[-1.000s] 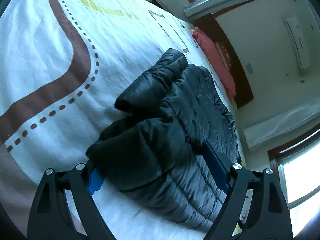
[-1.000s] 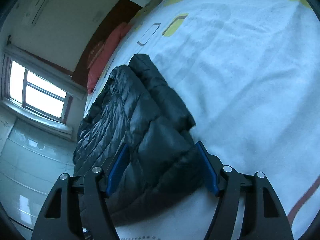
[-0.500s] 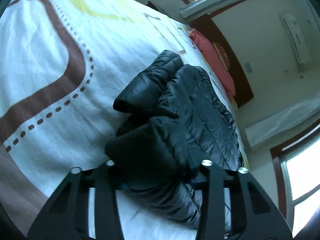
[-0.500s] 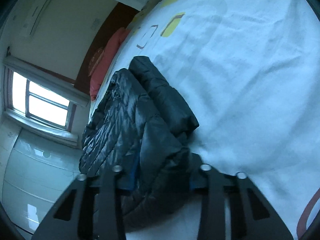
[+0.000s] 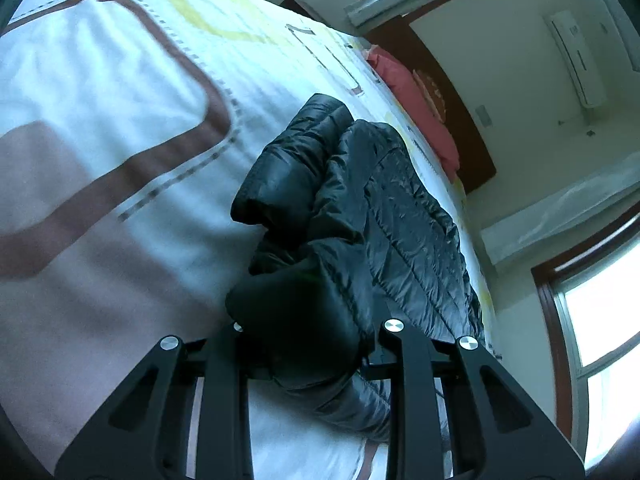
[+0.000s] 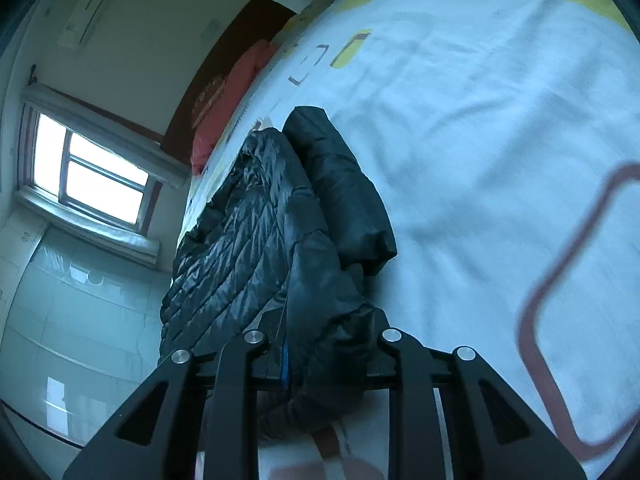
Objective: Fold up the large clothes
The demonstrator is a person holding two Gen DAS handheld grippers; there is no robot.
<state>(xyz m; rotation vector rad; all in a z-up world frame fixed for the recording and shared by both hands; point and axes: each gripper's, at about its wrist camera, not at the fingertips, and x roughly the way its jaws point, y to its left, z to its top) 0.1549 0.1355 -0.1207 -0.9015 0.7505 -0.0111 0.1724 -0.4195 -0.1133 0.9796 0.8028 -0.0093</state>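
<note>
A black quilted puffer jacket [image 5: 384,208] lies lengthwise on the bed, with a folded sleeve [image 5: 288,168] beside it. My left gripper [image 5: 308,344] is shut on the jacket's near end and lifts a bunch of it. In the right wrist view the same jacket [image 6: 256,232] runs away from me, its sleeve [image 6: 344,188] on the right side. My right gripper [image 6: 320,352] is shut on the near end of the jacket, which bulges between the jaws.
The bed sheet [image 5: 100,92] is white with brown lines and yellow patches. A red pillow [image 5: 416,100] lies against the dark headboard [image 5: 464,120]. Windows [image 6: 92,176] and an air conditioner [image 5: 576,56] are on the walls.
Both grippers went from open around the jacket's near end to shut on it. The gripped end has risen off the sheet and bunched up.
</note>
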